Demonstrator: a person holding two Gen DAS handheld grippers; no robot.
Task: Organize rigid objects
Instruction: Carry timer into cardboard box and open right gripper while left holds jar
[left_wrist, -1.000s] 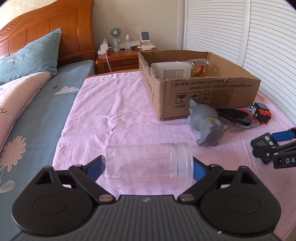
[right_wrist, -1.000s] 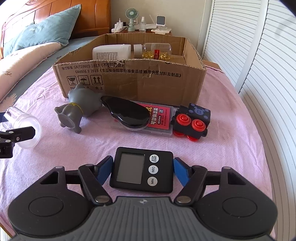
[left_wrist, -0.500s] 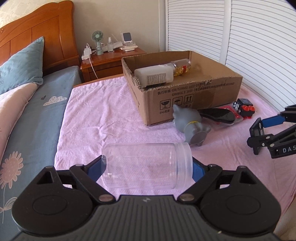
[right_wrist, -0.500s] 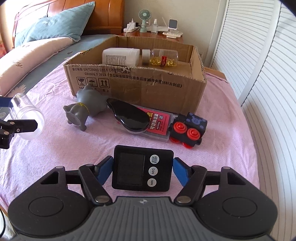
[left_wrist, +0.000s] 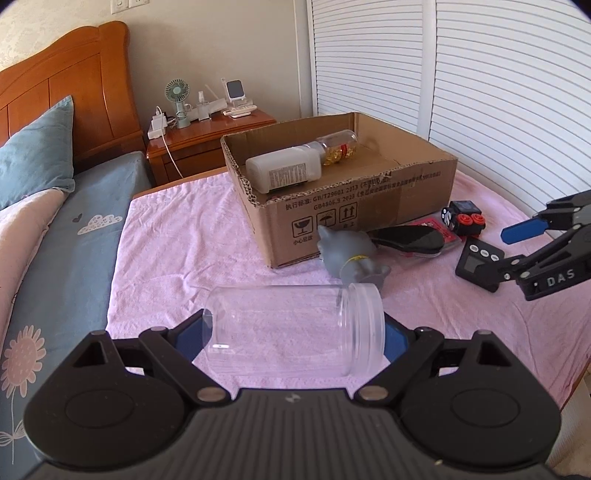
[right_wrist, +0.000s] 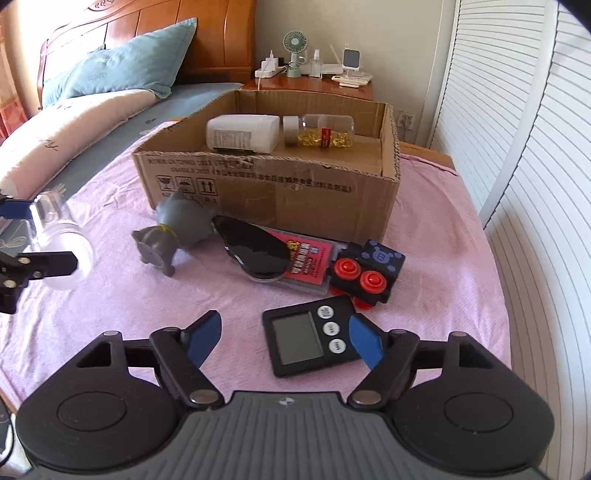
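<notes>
Left wrist view: the left gripper (left_wrist: 295, 334) is clamped end to end on a clear, empty plastic jar with a ribbed neck (left_wrist: 293, 330), held sideways above the pink towel spread over the bed (left_wrist: 177, 251). Ahead sits the open brown cardboard box (left_wrist: 354, 218), already holding a white plastic bottle (left_wrist: 282, 173) and a clear bottle of yellow capsules (left_wrist: 338, 147). At the box's near wall lie a grey rubber elephant toy (left_wrist: 351, 254), a glossy black oval case (left_wrist: 410, 238) and a black block toy with red buttons (left_wrist: 463, 218). The right gripper (left_wrist: 517, 247) shows at the right edge.

Right wrist view: the right gripper's jaws have just been opening and now stand apart. The black digital timer with a grey screen (right_wrist: 314, 339) lies tilted on the towel between them, near the right pad but not squeezed. Beyond it the black case rests on a red-labelled flat packet (right_wrist: 306, 258), beside the block toy.

The step in hand looks like carrying the jar to the box while the timer has come free of its grip. Next, the left hand likely needs to travel forward over the box rim and lower the jar into the free floor beside the bottles before releasing. The right must square up over the skewed timer and close on its sides again, or it may slip.
</notes>
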